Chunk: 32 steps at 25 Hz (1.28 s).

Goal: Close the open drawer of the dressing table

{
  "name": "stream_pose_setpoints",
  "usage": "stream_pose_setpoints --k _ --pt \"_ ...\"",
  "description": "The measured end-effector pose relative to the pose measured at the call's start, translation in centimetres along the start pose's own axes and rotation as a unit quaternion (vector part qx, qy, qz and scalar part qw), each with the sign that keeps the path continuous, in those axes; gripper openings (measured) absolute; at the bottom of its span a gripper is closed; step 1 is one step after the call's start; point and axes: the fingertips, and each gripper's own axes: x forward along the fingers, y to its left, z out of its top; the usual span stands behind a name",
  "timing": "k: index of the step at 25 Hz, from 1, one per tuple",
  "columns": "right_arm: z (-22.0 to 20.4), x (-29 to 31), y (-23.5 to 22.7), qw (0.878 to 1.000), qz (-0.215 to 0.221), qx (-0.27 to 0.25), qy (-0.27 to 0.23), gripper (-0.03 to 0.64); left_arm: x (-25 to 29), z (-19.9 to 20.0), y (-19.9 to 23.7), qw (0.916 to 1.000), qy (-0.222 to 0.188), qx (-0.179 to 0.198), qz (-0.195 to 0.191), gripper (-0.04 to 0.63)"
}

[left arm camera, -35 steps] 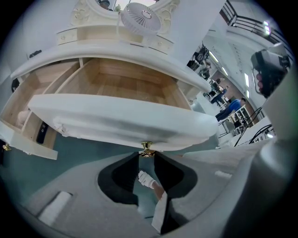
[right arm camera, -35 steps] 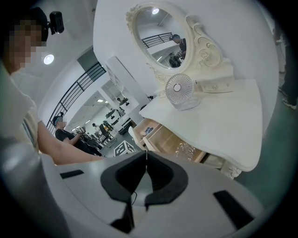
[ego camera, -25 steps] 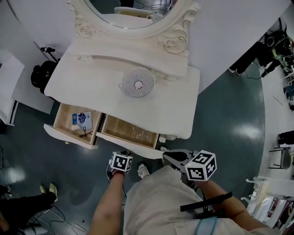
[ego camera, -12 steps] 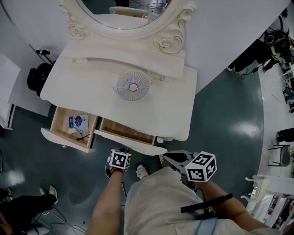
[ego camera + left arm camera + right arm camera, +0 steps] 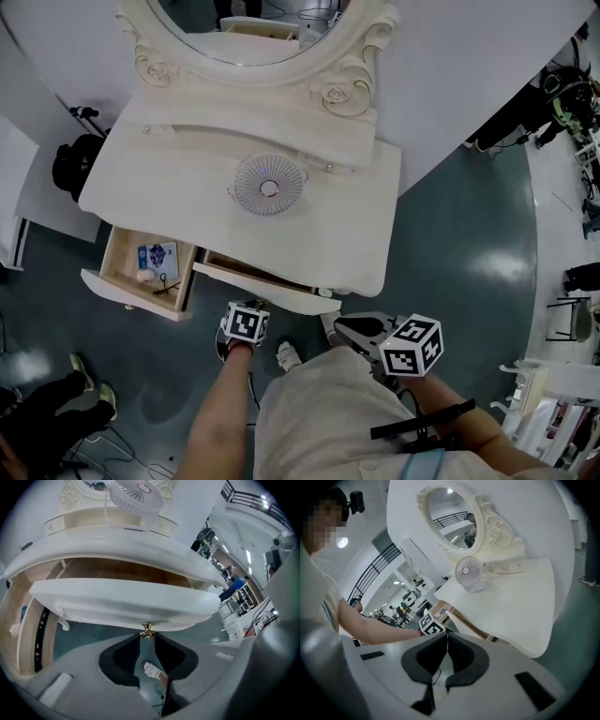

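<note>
The white dressing table (image 5: 309,216) has two drawers out. The middle drawer (image 5: 267,288) is almost in, only a narrow strip of its wood inside showing. In the left gripper view its white front (image 5: 126,603) fills the middle, with a small brass knob (image 5: 148,629) right at my jaw tips. My left gripper (image 5: 250,311) (image 5: 148,635) is shut on that knob and points steeply down. My right gripper (image 5: 341,326) (image 5: 447,633) hangs shut and empty to the right, just off the table's front edge.
The left drawer (image 5: 127,286) stands wide open with a blue packet (image 5: 156,255) inside. A small round fan (image 5: 268,186) sits on the tabletop below the oval mirror (image 5: 330,96). A black bag (image 5: 70,161) lies on the floor left; another person's shoes (image 5: 89,386) show at bottom left.
The middle drawer has slid in under the tabletop, and my left gripper has gone with it at the knob. The right gripper has stayed in place.
</note>
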Motion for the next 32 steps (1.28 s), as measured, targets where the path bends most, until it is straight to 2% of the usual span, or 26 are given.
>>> stream_pose_setpoints --k 28,32 --pt "0.4 1.8 -1.9 0.999 0.005 0.012 0.029 0.017 2.2 6.7 1.2 0.9984 -0.05 -0.027 0.0 0.104" --pt "0.7 1.7 -2.2 1.0 0.003 0.014 0.028 0.017 2.4 7.7 1.5 0.9988 -0.043 -0.023 0.003 0.104"
